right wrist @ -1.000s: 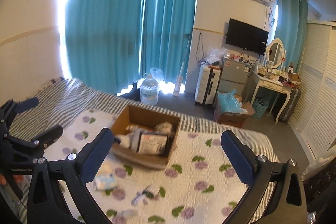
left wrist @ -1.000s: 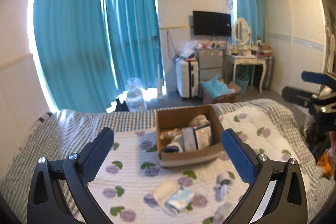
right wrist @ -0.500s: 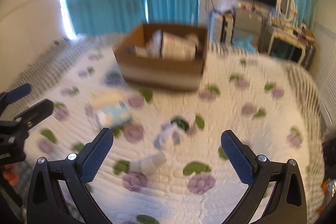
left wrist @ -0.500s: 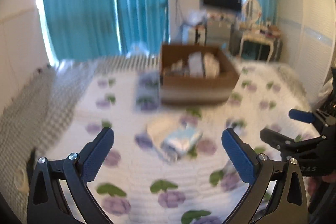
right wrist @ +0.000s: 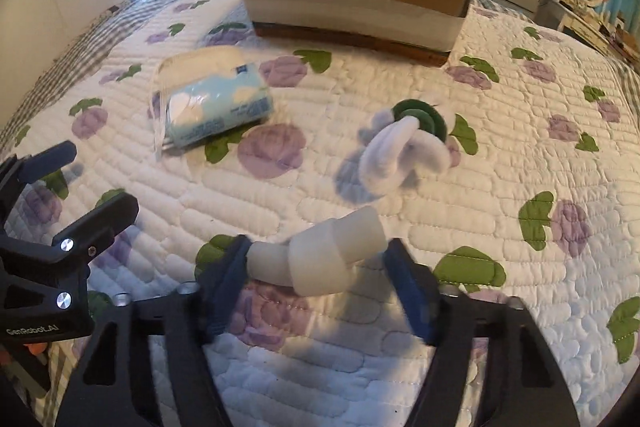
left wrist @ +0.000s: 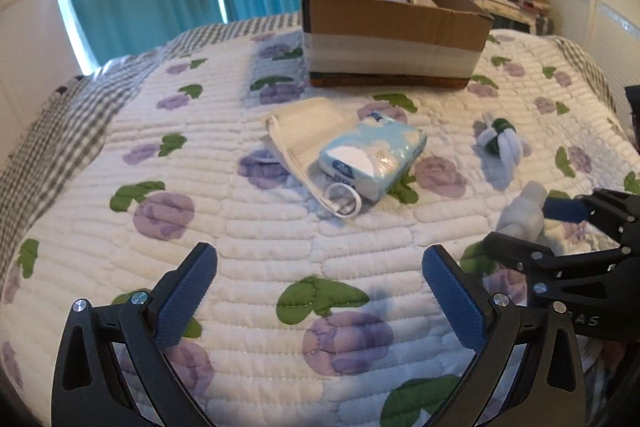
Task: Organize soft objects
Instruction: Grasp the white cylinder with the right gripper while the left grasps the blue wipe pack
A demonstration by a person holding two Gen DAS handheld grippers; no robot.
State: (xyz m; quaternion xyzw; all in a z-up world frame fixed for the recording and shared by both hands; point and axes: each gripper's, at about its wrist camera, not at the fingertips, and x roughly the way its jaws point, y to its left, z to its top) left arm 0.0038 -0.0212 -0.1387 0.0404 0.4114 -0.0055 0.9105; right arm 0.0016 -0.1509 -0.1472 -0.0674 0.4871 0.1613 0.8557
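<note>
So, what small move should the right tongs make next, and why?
Probably close the right tongs on the white sock roll. The roll already lies between the two fingers on the quilt, and they look open around it, not yet squeezing.

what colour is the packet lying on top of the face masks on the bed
The soft rectangular tissue packet is light blue with white cloud shapes, clearest in the left wrist view.

Quilted cotton-like bedspread (left wrist: 280,235), matt corrugated cardboard box (left wrist: 394,27), glossy plastic-wrapped tissue pack (left wrist: 372,157), soft white rolled socks (right wrist: 332,259).

Left gripper (left wrist: 319,277) spread wide; right gripper (right wrist: 316,269) half-closed.
</note>
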